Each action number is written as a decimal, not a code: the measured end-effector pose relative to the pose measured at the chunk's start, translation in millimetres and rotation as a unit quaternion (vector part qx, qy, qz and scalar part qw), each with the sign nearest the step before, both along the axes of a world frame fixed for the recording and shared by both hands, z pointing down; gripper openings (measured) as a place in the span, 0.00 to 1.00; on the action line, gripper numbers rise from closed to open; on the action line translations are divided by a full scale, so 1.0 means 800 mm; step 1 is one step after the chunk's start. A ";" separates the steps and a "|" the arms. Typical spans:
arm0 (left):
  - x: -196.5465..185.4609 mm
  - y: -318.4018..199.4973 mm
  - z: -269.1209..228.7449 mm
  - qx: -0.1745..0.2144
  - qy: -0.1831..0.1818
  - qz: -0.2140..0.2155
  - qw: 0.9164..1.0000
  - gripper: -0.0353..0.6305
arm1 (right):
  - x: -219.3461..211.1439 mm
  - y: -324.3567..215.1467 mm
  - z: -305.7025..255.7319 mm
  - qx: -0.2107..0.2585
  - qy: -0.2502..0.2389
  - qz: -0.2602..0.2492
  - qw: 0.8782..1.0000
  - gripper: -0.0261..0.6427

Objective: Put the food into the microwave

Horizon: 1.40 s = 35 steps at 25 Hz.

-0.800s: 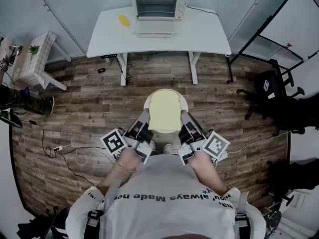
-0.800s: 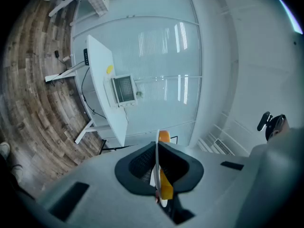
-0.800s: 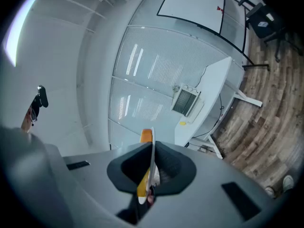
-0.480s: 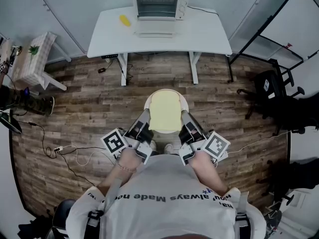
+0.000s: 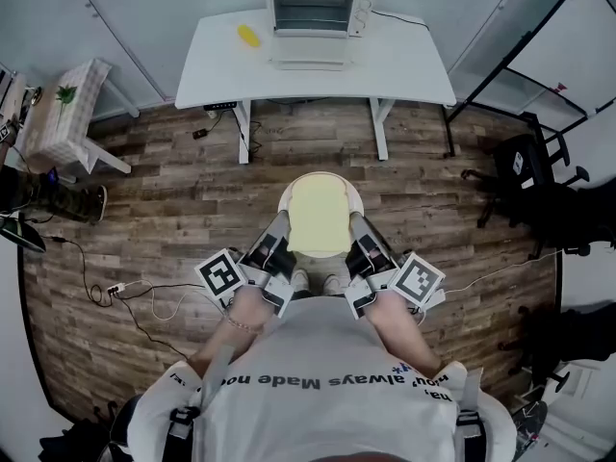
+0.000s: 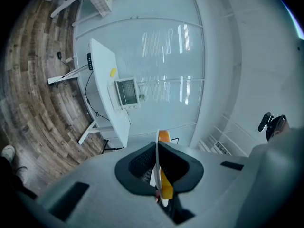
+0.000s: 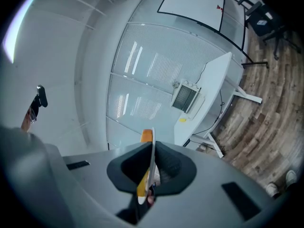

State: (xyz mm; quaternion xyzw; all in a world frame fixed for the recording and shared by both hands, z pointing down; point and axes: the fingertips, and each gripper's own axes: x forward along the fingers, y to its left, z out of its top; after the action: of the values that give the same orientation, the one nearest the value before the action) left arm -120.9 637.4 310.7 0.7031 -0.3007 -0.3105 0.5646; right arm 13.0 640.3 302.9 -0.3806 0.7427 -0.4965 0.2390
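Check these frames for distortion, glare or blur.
Head view: sharp, evenly lit, table edges slightly bowed. Left gripper view: heavy fisheye, black corners, light streaks on the glass wall. Right gripper view: the same, floor planks curved.

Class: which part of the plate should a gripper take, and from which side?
The thin rim, edge-on, from the left and right. The plate is flat, and the food covers its middle, so only the rim is free; opposite grips keep it level. The left gripper and right gripper are shut on it so.
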 end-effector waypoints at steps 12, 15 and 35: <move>-0.064 -0.005 0.017 -0.010 0.001 -0.001 1.000 0.08 | -0.063 -0.007 0.015 -0.011 0.004 -0.010 1.000 0.08; -0.065 -0.014 0.016 -0.008 0.002 -0.003 1.000 0.08 | -0.065 -0.017 0.014 -0.007 0.002 -0.012 1.000 0.08; 0.034 -0.192 0.016 -0.008 -0.005 0.009 1.000 0.08 | 0.035 -0.189 0.019 -0.012 -0.020 0.013 1.000 0.08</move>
State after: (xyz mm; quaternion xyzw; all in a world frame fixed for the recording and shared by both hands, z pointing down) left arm -94.0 484.1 323.3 0.7030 -0.2996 -0.2994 0.5713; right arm 41.0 489.5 318.5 -0.3830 0.7270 -0.5093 0.2557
